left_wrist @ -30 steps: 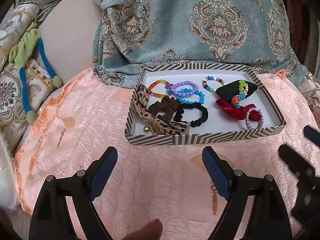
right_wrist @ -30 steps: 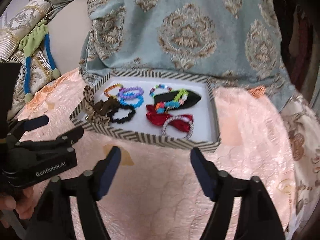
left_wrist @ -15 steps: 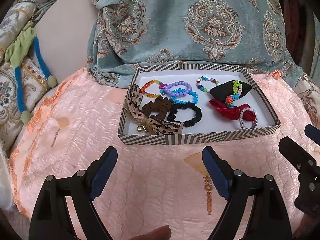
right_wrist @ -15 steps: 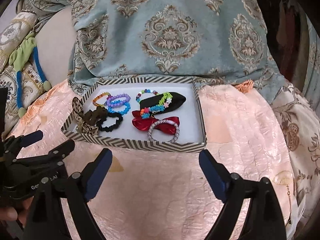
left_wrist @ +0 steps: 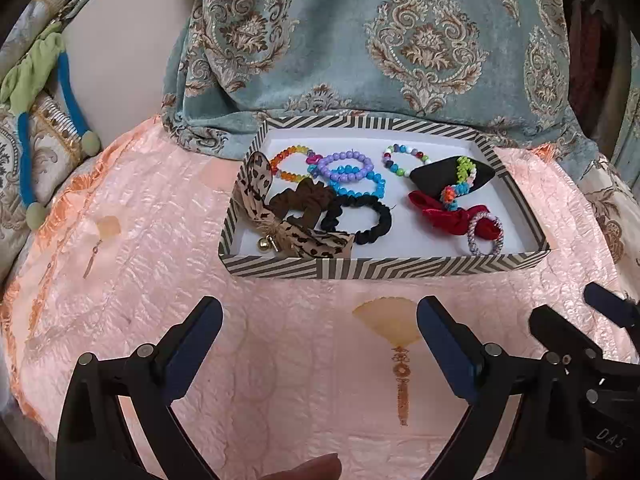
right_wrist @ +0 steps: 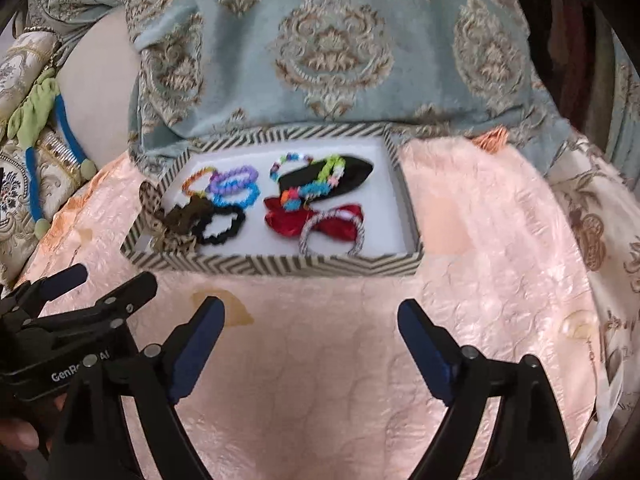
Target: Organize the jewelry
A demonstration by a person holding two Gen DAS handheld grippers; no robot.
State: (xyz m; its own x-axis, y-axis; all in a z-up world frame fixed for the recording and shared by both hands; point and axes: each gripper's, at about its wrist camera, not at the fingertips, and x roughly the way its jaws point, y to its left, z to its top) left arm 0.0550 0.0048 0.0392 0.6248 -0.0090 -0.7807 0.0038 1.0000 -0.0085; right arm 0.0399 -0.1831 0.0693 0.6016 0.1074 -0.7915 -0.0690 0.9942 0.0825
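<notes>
A striped shallow box (left_wrist: 384,269) (right_wrist: 280,266) sits on the pink quilt. It holds beaded bracelets (left_wrist: 346,166), a black scrunchie (left_wrist: 368,218) (right_wrist: 220,222), a brown scrunchie (left_wrist: 302,200), a leopard bow (left_wrist: 256,188), a red bow (left_wrist: 440,210) (right_wrist: 336,226), a black pouch with a bead band (left_wrist: 436,174) and a spiral hair tie (left_wrist: 484,236) (right_wrist: 332,234). My left gripper (left_wrist: 320,328) is open and empty in front of the box. My right gripper (right_wrist: 312,326) is open and empty, also short of the box.
A teal damask cloth (left_wrist: 380,40) hangs behind the box. A green and blue cord (left_wrist: 28,92) lies on patterned cushions at the left. The pink quilt (left_wrist: 140,260) spreads around the box. The right gripper shows at the left wrist view's right edge (left_wrist: 592,344).
Both grippers have shifted a little relative to the box; the box now sits lower and nearer the middle in both views. Both stay open and empty.
</notes>
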